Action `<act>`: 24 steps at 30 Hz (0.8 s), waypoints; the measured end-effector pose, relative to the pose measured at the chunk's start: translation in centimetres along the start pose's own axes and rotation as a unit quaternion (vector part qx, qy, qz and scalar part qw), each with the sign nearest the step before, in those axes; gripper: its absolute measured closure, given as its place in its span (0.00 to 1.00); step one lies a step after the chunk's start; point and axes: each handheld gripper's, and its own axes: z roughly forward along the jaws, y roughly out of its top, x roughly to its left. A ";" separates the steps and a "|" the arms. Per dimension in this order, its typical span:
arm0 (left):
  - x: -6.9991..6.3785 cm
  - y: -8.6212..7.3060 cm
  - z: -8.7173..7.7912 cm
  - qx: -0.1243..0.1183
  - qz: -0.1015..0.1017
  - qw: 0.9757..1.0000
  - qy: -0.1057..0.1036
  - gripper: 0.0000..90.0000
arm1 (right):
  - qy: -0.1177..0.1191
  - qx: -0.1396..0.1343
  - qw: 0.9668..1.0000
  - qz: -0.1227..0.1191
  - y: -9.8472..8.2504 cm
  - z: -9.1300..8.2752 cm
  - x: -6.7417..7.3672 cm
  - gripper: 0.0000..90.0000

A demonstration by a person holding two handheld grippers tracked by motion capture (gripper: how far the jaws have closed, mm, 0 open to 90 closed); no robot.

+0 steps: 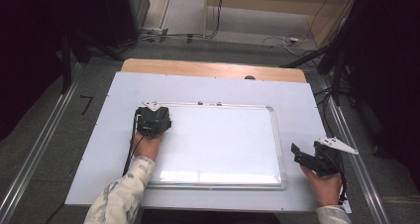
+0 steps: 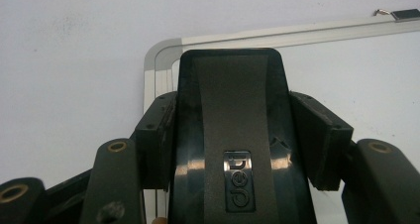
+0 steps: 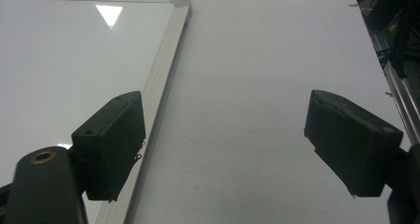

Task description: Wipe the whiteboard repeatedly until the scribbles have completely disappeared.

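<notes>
A white whiteboard (image 1: 223, 140) with a silver frame lies flat in the middle of the table. My left gripper (image 1: 153, 116) sits at the board's far left corner, shut on a black board eraser (image 2: 233, 135) with a small logo plate. The eraser's front end reaches the rounded frame corner (image 2: 163, 50). My right gripper (image 1: 302, 154) rests to the right of the board, near its right frame edge (image 3: 163, 75). Its jaws stand wide open over the white sheet, with nothing between them (image 3: 233, 135).
A large white sheet (image 1: 297, 100) covers the wooden table (image 1: 213, 68) under the board. Two small metal clips (image 1: 208, 103) sit on the board's far frame edge. Metal rails (image 1: 356, 159) run along both sides of the table; cables lie on the floor beyond.
</notes>
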 end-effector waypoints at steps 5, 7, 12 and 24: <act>-0.4 0.1 0.2 -0.001 0.004 1.000 0.000 0.46 | 0.001 0.000 1.000 0.000 0.0 0.1 0.1 0.17; -0.8 0.2 0.2 -0.002 0.006 1.000 -0.004 0.46 | 0.001 0.000 1.000 0.001 0.0 0.1 0.1 0.17; -2.1 0.3 0.3 -0.001 0.018 1.000 -0.013 0.46 | 0.001 -0.002 1.000 -0.001 0.0 0.0 0.0 0.17; -4.0 0.2 0.1 0.001 0.032 0.999 -0.026 0.46 | 0.002 -0.002 1.000 0.001 0.1 0.0 0.0 0.17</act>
